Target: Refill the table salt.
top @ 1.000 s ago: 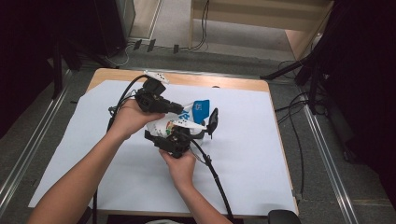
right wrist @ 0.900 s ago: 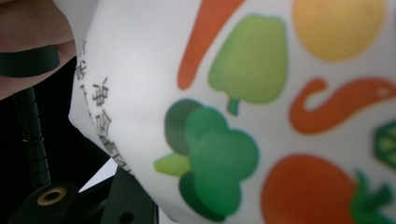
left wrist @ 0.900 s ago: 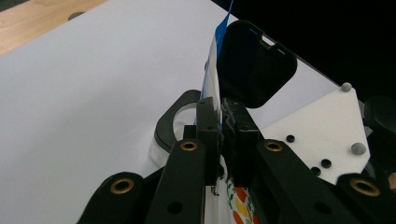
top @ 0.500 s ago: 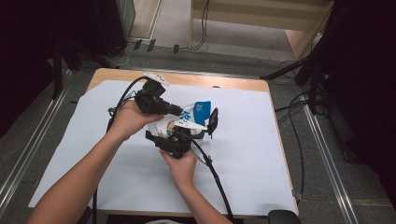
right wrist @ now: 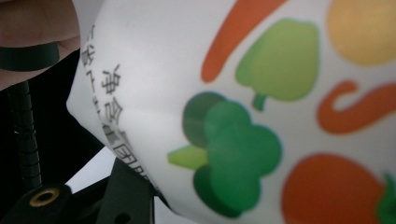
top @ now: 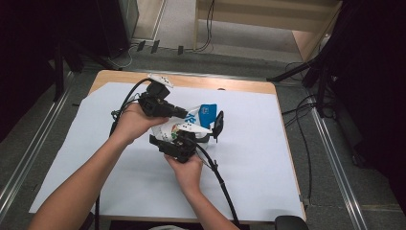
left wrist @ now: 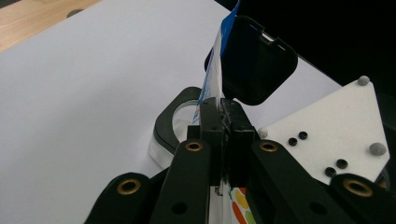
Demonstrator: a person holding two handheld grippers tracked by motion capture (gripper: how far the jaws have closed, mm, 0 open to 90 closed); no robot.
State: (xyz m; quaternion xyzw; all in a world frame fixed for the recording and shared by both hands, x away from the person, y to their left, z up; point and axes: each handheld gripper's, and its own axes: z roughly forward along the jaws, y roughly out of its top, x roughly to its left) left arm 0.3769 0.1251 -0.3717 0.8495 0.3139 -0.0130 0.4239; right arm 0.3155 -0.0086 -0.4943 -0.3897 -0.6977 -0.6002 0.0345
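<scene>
We've got the bag (top: 198, 117) mid-table: left gripper (left wrist: 223, 109) pinches its edge, right gripper (top: 191, 139) prob. cradles it; emptying remains.

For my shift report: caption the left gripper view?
Left gripper pinching the printed bag edge above the white table cover.

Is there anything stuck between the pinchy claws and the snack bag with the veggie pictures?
No, nothing visible. The left gripper is pinched shut right on the bag's thin edge. The right gripper sits against the bag's printed side, pressed close to it, with nothing between them.
</scene>
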